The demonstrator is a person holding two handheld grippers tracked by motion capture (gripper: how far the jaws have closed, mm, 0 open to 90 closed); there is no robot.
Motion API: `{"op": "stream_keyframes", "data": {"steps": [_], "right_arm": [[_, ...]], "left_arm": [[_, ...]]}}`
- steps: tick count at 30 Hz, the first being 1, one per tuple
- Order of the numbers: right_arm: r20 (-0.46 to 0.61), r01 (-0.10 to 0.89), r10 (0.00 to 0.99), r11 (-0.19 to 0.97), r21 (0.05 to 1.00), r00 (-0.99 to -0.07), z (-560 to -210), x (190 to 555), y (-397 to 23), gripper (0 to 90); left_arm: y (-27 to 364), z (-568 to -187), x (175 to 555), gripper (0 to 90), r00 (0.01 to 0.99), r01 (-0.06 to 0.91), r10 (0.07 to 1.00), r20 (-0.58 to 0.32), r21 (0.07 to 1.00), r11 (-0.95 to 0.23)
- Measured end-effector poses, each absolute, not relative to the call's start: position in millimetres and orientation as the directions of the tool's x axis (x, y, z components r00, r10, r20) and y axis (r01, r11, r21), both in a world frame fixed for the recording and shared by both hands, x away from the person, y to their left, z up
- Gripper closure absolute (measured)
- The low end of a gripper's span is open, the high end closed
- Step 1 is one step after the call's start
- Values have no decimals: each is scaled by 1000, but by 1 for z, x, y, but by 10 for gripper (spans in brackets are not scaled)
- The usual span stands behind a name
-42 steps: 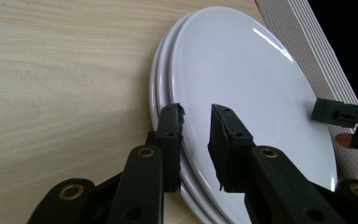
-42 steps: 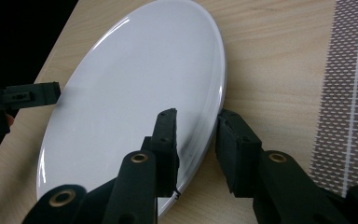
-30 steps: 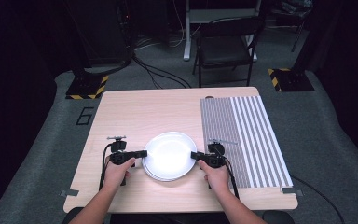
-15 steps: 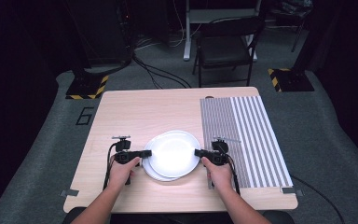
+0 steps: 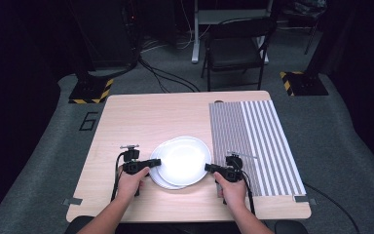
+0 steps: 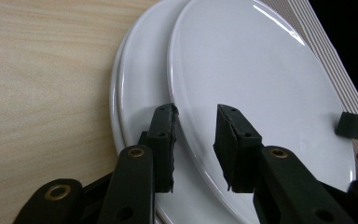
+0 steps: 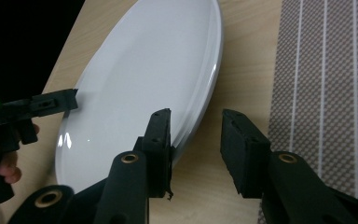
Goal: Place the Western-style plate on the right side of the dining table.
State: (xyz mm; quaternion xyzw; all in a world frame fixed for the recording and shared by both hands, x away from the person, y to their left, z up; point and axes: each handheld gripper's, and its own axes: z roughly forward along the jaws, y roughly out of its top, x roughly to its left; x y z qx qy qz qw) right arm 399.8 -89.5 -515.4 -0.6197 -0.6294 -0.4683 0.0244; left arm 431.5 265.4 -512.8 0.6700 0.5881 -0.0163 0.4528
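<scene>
A light wooden table [image 5: 141, 122] fills the lower middle of the high view, on grey carpet [image 5: 331, 141]. A black folding chair [image 5: 236, 46] stands at upper centre. Yellow-black striped bases [image 5: 90, 91] sit left and right. Cables [image 5: 168, 80] cross the floor; the background is dark.

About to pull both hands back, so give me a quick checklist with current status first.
1. Left gripper released: ok; its fingers have just been opening, top plate rim between them, not pinched.
2. Right gripper released: ok; fingers have just been opening, rim beside one finger, not pinched.
3. Top plate flat on stack: cannot tell.
4. Top plate centred on stack: not ok, offset toward mat.
5. Mat bare: ok.
</scene>
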Motion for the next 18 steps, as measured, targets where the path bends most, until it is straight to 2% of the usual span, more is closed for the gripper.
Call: {"op": "stream_keyframes", "data": {"steps": [8, 11, 18], "right_arm": [[619, 816, 751, -198, 543, -231, -514, 389, -80, 657], [615, 822, 753, -187, 539, -232, -514, 386, -73, 693], [634, 808, 749, -245, 536, -193, -515, 390, -73, 726]], "left_arm": [[266, -517, 429, 675, 303, 789, 761, -574, 598, 137], [266, -518, 429, 676, 307, 787, 756, -578, 601, 140], [265, -519, 427, 672, 309, 779, 755, -579, 609, 148]]}}
